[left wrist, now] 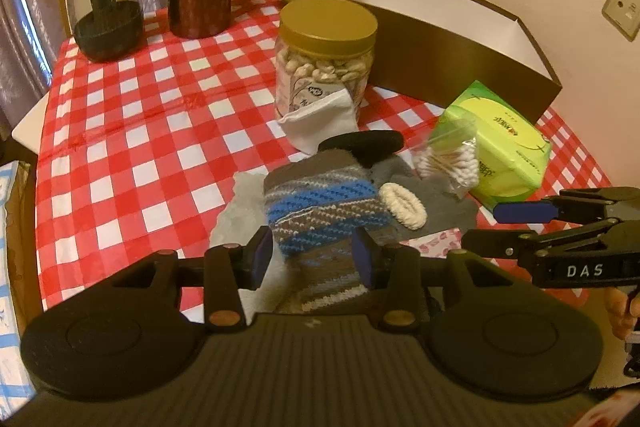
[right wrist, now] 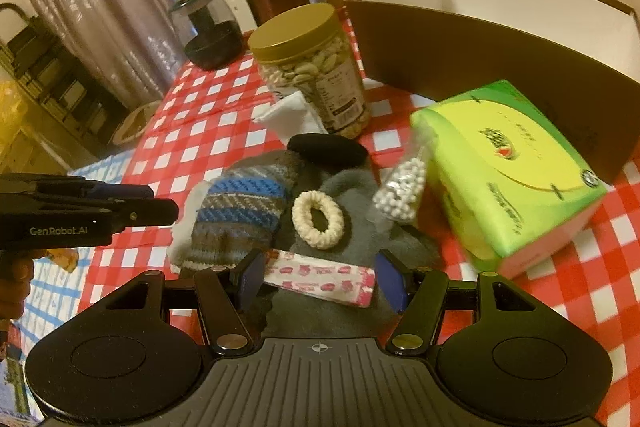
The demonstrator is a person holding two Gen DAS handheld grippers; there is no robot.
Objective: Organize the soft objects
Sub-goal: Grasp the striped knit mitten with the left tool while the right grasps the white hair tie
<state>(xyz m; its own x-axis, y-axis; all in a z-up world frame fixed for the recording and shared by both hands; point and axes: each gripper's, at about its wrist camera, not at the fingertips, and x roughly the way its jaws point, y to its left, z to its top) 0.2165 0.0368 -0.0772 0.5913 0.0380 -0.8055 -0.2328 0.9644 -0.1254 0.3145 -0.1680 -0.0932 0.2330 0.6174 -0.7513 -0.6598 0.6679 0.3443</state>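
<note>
Over the checked cloth (left wrist: pixel 120 115), both claws apart: left (left wrist: pixel 312 259) astride striped sock (left wrist: pixel 320 211), right (right wrist: pixel 320 277) above tissue packet (right wrist: pixel 320 277).

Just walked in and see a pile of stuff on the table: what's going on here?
A person holds a gripper in each hand over a heap of soft things. The left gripper straddles the striped knit sock; the right gripper hangs open over the pink-printed packet. The brown box behind shows nothing inside.

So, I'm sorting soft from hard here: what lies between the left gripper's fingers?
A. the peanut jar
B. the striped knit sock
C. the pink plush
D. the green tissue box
B: in the left wrist view the striped knit sock sits between the left gripper's blue pads.
</note>
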